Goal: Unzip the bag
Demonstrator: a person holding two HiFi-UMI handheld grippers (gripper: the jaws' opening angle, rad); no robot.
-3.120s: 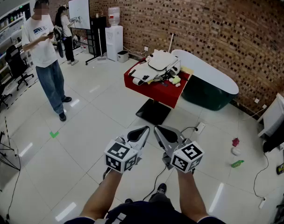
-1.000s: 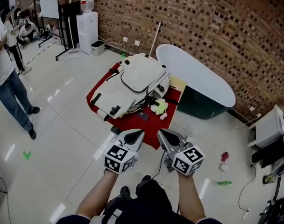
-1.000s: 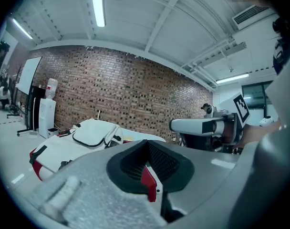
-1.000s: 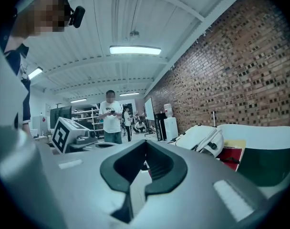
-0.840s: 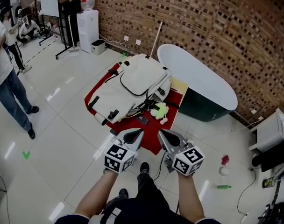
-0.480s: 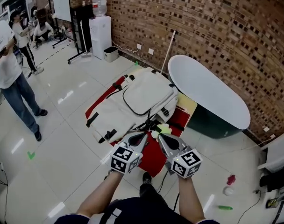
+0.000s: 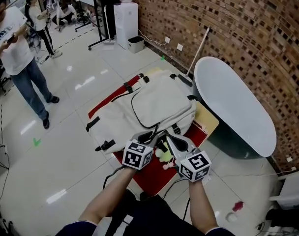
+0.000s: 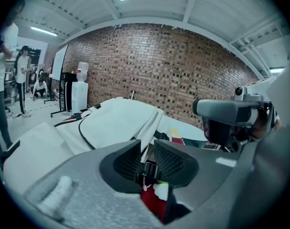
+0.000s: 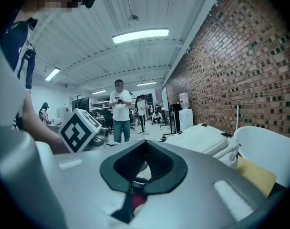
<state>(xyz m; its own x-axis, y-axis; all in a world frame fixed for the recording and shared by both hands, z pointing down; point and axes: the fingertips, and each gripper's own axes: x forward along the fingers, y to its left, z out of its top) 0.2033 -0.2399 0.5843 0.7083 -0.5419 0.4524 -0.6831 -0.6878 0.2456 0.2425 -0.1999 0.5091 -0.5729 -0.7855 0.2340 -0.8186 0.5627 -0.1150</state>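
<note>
A white backpack (image 7: 149, 107) with black zip lines and straps lies flat on a low red table (image 7: 152, 175). Both grippers hang over its near edge, side by side. The left gripper (image 7: 150, 136) has just been opening: in the left gripper view its jaws (image 8: 146, 157) stand a little apart with nothing pressed between them. Black straps and a buckle show through the gap, and the backpack (image 8: 111, 123) lies beyond. The right gripper (image 7: 170, 140) is shut and empty. In the right gripper view (image 9: 145, 149) the backpack (image 9: 202, 135) sits ahead to the right.
A small yellow-green plush toy (image 7: 163, 155) lies on the red table under the grippers. A white oval tub (image 7: 235, 107) stands right of the table, against the brick wall. A person (image 7: 19, 58) stands far left; a water dispenser (image 7: 125, 18) is at the back.
The view has closed in on the table. Both grippers have moved forward and down, from over the floor to the backpack's near edge. The left jaws have parted.
</note>
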